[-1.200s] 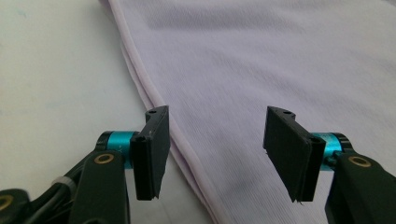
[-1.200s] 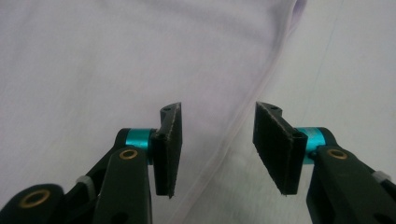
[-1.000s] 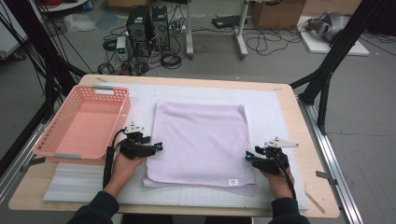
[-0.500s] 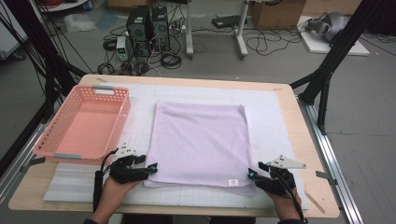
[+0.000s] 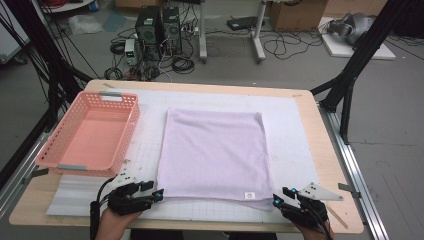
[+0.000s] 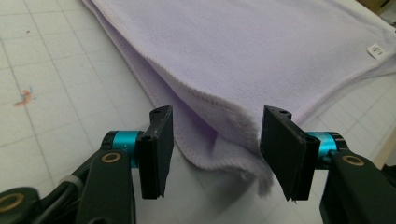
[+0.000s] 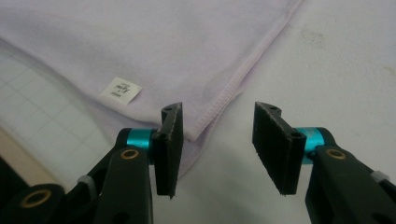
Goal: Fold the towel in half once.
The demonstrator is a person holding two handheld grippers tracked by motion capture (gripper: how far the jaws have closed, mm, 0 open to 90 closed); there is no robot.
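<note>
A lilac towel (image 5: 215, 150) lies folded flat on the white grid mat (image 5: 295, 140), with a small white label (image 5: 248, 195) near its near edge. My left gripper (image 5: 156, 195) sits at the towel's near left corner. In the left gripper view the layered corner (image 6: 233, 140) lies between the jaws of the left gripper (image 6: 217, 116), which have just been closing but stand apart from the cloth. My right gripper (image 5: 279, 199) is at the near right corner. The jaws of the right gripper (image 7: 219, 109) have also just been closing, with the towel's corner (image 7: 205, 126) beside the left jaw, unpressed.
A pink plastic basket (image 5: 87, 135) stands at the left of the table, beside the mat. The wooden table edge (image 5: 330, 150) runs along the right, and the near edge lies just under both hands. Cables and computer cases lie on the floor beyond the table.
Both hands have drawn back toward the near edge of the table, from beside the towel's sides to its two near corners. The towel has not moved.
</note>
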